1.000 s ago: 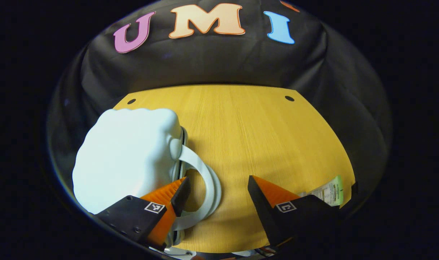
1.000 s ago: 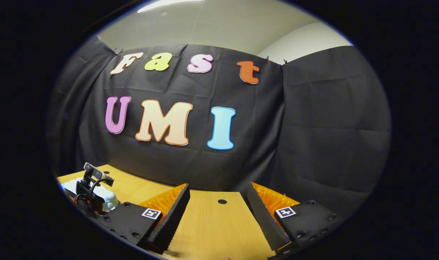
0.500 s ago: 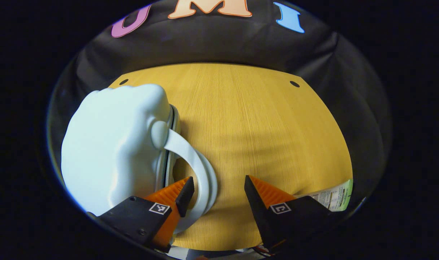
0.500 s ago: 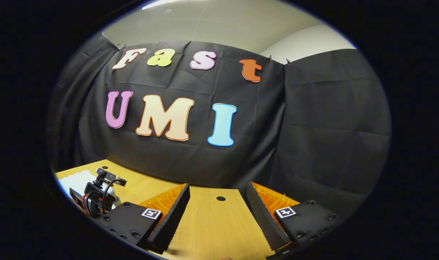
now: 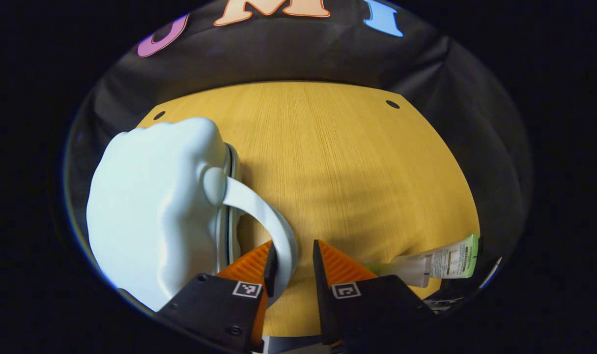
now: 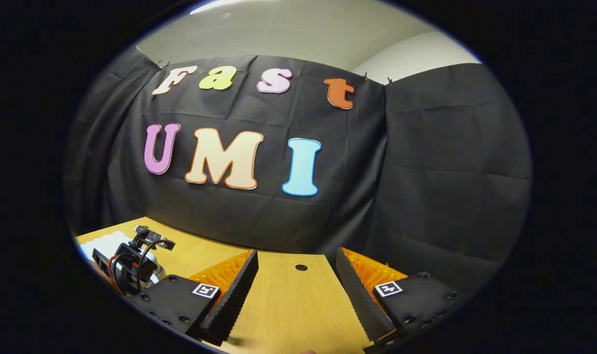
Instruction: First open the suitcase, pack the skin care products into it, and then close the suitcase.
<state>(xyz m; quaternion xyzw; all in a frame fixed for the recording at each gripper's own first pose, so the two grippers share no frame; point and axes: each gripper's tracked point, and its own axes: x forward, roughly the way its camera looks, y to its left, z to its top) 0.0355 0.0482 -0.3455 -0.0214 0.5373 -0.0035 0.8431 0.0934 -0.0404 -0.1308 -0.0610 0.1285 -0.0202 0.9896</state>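
In the left gripper view, my left gripper (image 5: pixel 292 260) is narrowing around the handle (image 5: pixel 271 221) of the pale suitcase (image 5: pixel 151 211), not clearly pinching it; the case is lying closed on the wooden table (image 5: pixel 357 167), a skin care tube (image 5: pixel 433 260) unpacked beside me, so everything is remaining. In the right gripper view, my right gripper (image 6: pixel 296 280) is hovering spread and empty over the table, facing the black cloth wall (image 6: pixel 426 172)

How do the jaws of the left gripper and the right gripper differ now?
The left gripper has its jaws narrowed around the curved white handle of the pale blue suitcase; the right gripper has its jaws wide apart around nothing. The left is over the suitcase's edge, the right above bare wooden table.
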